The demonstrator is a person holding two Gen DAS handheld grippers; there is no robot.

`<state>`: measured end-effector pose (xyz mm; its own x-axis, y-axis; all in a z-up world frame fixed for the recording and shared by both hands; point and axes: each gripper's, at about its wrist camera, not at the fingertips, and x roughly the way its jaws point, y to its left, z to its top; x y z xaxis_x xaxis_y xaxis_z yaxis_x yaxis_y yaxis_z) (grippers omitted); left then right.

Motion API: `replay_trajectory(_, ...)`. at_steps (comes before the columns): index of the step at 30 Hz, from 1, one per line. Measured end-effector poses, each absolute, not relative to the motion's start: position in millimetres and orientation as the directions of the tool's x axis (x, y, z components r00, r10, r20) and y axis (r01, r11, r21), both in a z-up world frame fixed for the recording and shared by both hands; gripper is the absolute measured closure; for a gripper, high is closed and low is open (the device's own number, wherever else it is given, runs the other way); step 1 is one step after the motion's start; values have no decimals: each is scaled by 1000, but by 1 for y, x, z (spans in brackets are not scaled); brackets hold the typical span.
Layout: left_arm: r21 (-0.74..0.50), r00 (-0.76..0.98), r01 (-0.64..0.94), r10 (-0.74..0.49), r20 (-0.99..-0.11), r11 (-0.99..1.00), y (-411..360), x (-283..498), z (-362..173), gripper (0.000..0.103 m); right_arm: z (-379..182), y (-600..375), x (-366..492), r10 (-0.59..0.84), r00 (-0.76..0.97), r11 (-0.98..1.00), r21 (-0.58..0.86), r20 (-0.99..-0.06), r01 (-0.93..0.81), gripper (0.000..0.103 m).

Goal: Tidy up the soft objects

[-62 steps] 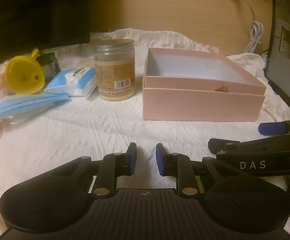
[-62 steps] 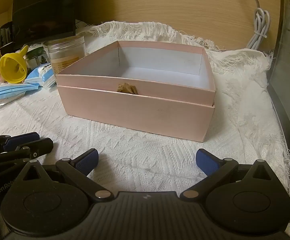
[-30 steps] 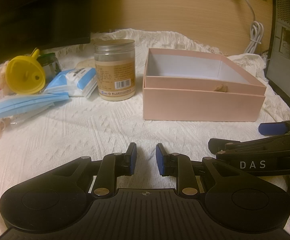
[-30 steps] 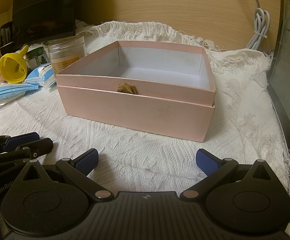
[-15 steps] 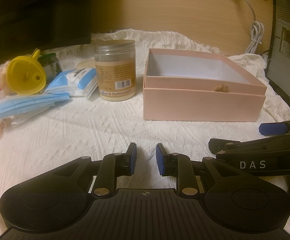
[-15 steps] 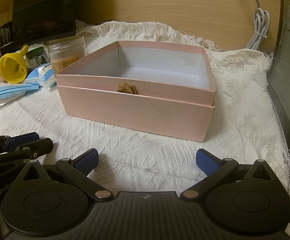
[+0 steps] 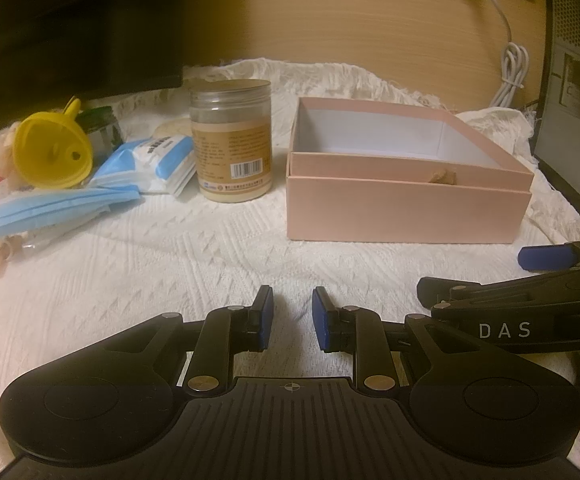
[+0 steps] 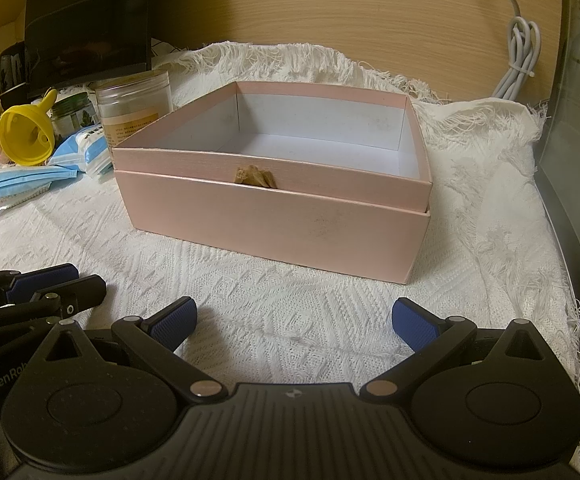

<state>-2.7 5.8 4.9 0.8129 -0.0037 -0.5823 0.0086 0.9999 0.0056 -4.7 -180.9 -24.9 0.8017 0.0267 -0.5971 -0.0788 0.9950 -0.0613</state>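
An open pink box [image 7: 406, 212] with an empty white inside stands on the white cloth; it fills the middle of the right wrist view [image 8: 274, 220]. To its left lie a blue face mask [image 7: 50, 208], a blue-and-white tissue pack [image 7: 150, 164] and a yellow funnel [image 7: 50, 156]. My left gripper [image 7: 290, 316] rests low over the cloth in front of the box, its jaws a narrow gap apart and empty. My right gripper [image 8: 294, 320] is wide open and empty in front of the box.
A clear jar with a label [image 7: 232, 140] stands just left of the box. A dark monitor [image 7: 86, 28] is at the back left, a computer case [image 7: 578, 60] at the right, a white cable [image 7: 510, 60] against the wooden wall.
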Motion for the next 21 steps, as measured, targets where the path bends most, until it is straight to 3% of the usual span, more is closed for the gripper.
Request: replay_trajectory(21, 15, 809, 10, 1, -588, 1000, 6, -3, 6, 78, -25, -181, -5, 26, 802, 995, -62, -597, -79, 0)
